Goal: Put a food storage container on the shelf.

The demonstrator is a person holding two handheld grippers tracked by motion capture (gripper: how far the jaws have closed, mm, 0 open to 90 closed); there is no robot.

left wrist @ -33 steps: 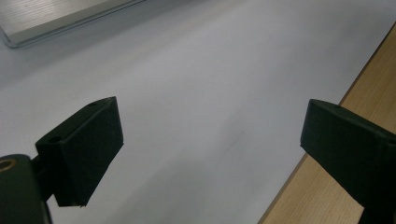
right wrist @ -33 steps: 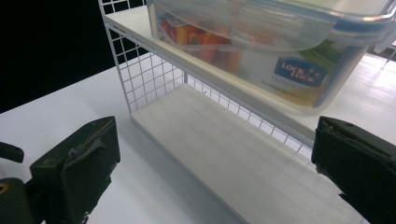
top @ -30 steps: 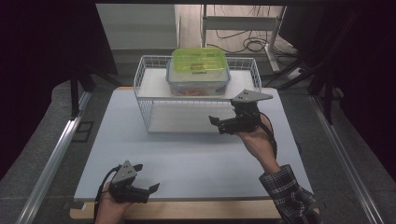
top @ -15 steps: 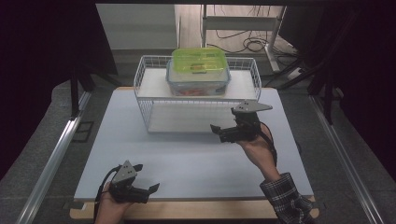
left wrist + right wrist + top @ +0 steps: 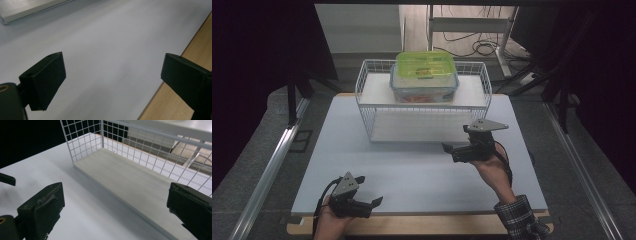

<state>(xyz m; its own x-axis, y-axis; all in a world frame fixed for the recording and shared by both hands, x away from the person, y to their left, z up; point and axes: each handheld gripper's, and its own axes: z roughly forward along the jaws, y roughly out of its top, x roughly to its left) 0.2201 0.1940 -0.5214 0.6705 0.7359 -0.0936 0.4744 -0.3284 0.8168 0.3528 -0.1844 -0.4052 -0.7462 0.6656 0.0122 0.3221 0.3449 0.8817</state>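
Wire rack (image 5: 373, 111), white and two-tiered, stands just ahead of the right gripper (image 5: 451, 150), its open front side facing that gripper. In the right gripper view the rack's pale lower shelf (image 5: 140, 185) runs across between and beyond the two black jaws, with the white mesh wall (image 5: 85, 137) rising at its far end. The right gripper is released: its jaws stand wide apart with nothing between them, and it hangs above the surface (image 5: 412, 170), near the rack's front edge but apart from it. A grey three-cornered plate (image 5: 486, 125) sits on top of it, and the person's right hand (image 5: 492, 167) holds it from behind, a checked sleeve (image 5: 517, 220) showing at the wrist.

On the rack's upper shelf (image 5: 377, 90), farther from the right gripper and higher than it, sits a clear lidded box (image 5: 424, 85) with a blue rim and something orange inside. A green-lidded box (image 5: 424, 65) is stacked on top of it.

The left gripper (image 5: 374, 202) is well apart from the rack, low at the near edge of the surface, held in the person's left hand (image 5: 332, 222). It too is released, jaws spread wide and holding nothing. In the left gripper view the pale surface (image 5: 105, 50) fills the gap between the jaws, and the wooden edge (image 5: 175, 100) of the board beneath it passes under one jaw.
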